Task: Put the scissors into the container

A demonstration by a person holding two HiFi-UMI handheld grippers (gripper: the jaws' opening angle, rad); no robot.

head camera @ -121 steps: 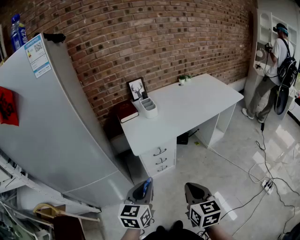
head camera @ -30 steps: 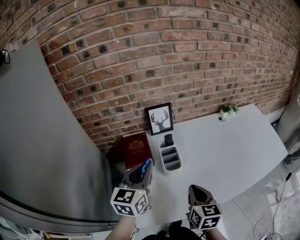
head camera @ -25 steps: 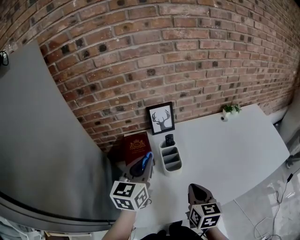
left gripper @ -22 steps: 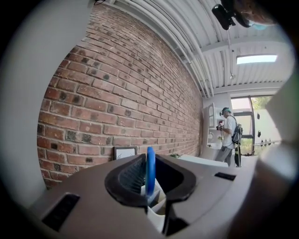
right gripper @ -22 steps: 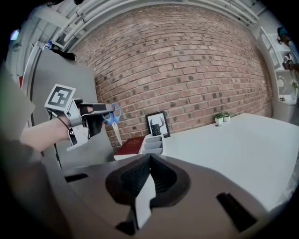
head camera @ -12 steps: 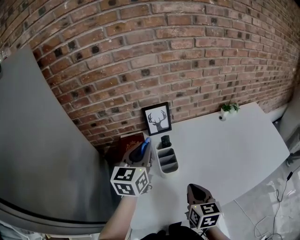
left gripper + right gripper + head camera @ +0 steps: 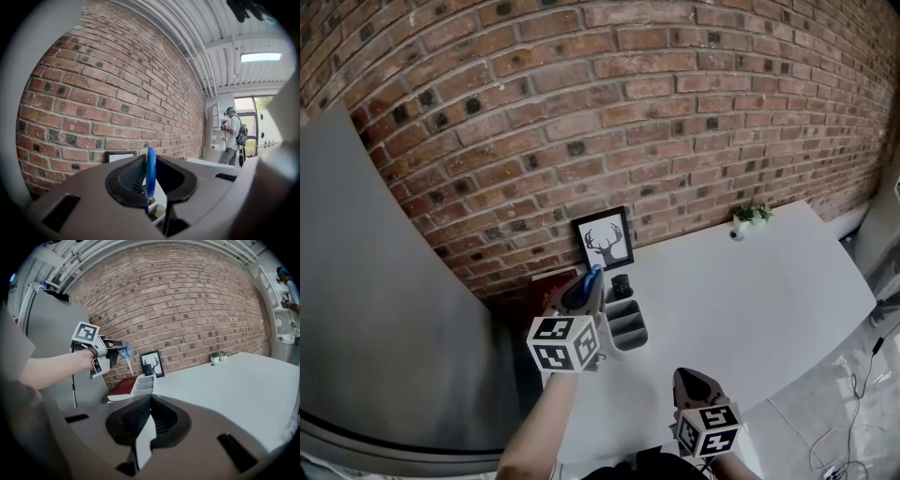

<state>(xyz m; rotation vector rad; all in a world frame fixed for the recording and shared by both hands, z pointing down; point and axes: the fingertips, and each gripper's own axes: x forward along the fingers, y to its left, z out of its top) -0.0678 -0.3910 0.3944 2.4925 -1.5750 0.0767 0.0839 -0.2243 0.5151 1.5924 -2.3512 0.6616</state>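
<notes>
My left gripper is shut on blue-handled scissors and held up in the air just left of the grey container. In the right gripper view the scissors hang blades down from the left gripper, above and slightly left of the container. The blue handle sits pinched between the jaws in the left gripper view. My right gripper stays low near the table's front edge, shut, with nothing in it.
The container stands on a white table against a brick wall. Behind it are a deer picture frame and a red book. A small potted plant sits far right. A grey fridge side rises at the left.
My left gripper has carried the scissors forward and up, from near the table's front edge to beside the container. The right gripper has stayed in place.
</notes>
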